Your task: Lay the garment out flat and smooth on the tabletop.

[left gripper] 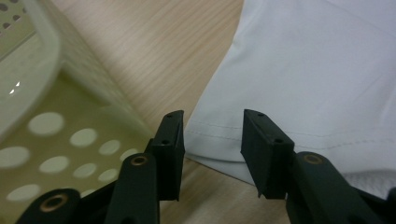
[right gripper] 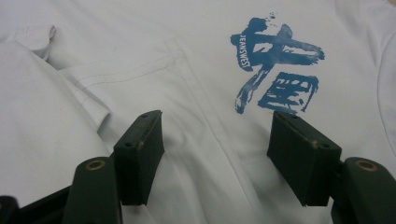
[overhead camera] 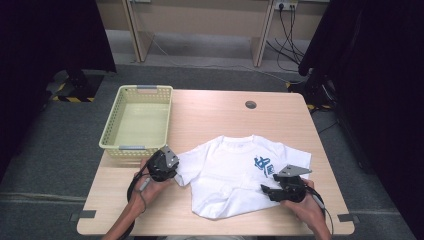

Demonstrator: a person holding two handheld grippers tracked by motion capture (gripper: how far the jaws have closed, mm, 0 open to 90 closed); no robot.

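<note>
High view: a white T-shirt (overhead camera: pixel 235 172) with a blue print (overhead camera: pixel 264 165) lies partly folded on the near half of the wooden table (overhead camera: pixel 220 112), right of a pale yellow perforated basket (overhead camera: pixel 138 122). The left gripper (overhead camera: pixel 172 167) sits at the shirt's left sleeve; the right gripper (overhead camera: pixel 266 190) rests over the shirt's lower right part, below the print.

Left gripper view: the jaws stand apart, the hemmed sleeve edge of the T-shirt (left gripper: pixel 299 70) lying between and beyond them; the pads appear not to press on the cloth. The basket (left gripper: pixel 70 121) wall is just beside the left jaw.

Right gripper view: the jaws stand wide apart above the T-shirt (right gripper: pixel 196 74), clamped on nothing. A folded hem (right gripper: pixel 126 72) runs ahead, and the blue print (right gripper: pixel 278 65) lies beyond the right jaw.
</note>
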